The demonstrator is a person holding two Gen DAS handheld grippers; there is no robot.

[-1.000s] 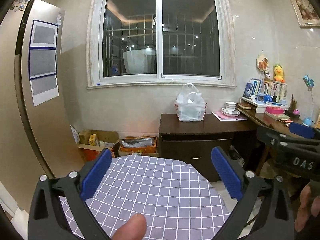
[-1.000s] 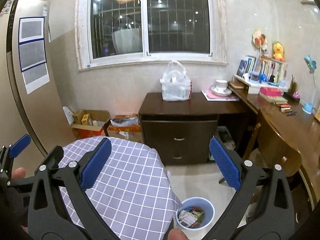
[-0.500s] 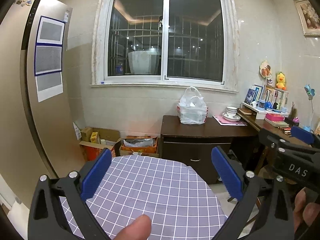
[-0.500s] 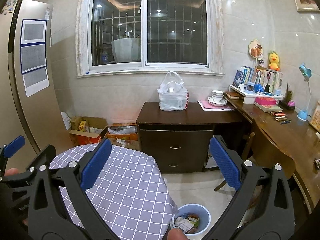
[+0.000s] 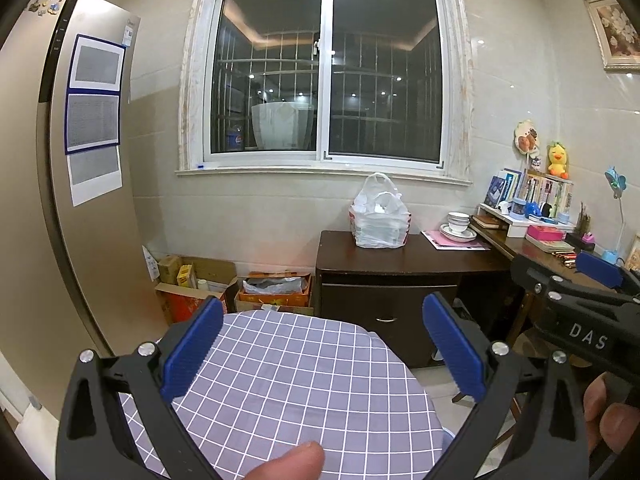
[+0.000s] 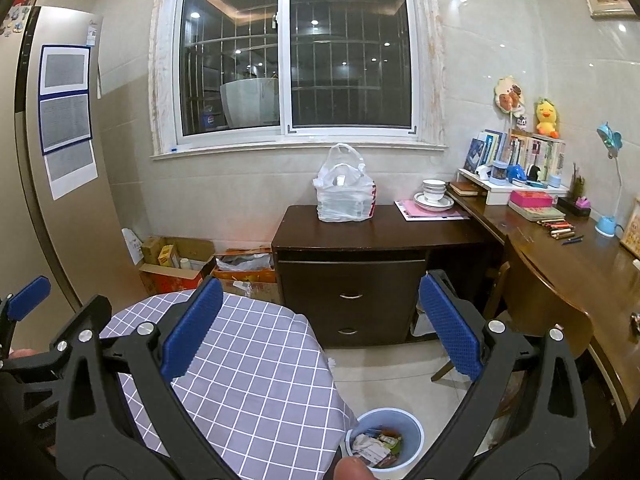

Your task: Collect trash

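Observation:
A light blue trash bin stands on the floor to the right of the round table, with wrappers and paper scraps inside. The table has a grey checked cloth, also in the right wrist view, and its visible top is bare. My left gripper is open and empty above the table. My right gripper is open and empty, raised over the table's right edge above the bin. Each gripper shows at the edge of the other's view: the right one, the left one.
A dark wooden cabinet with a white plastic bag stands under the window. A long desk with books and a chair run along the right wall. Cardboard boxes sit on the floor beside the fridge.
Both grippers have risen and tilted up a little, staying open and empty. More of the window and wall shows, and the bin sits slightly lower in the right wrist view.

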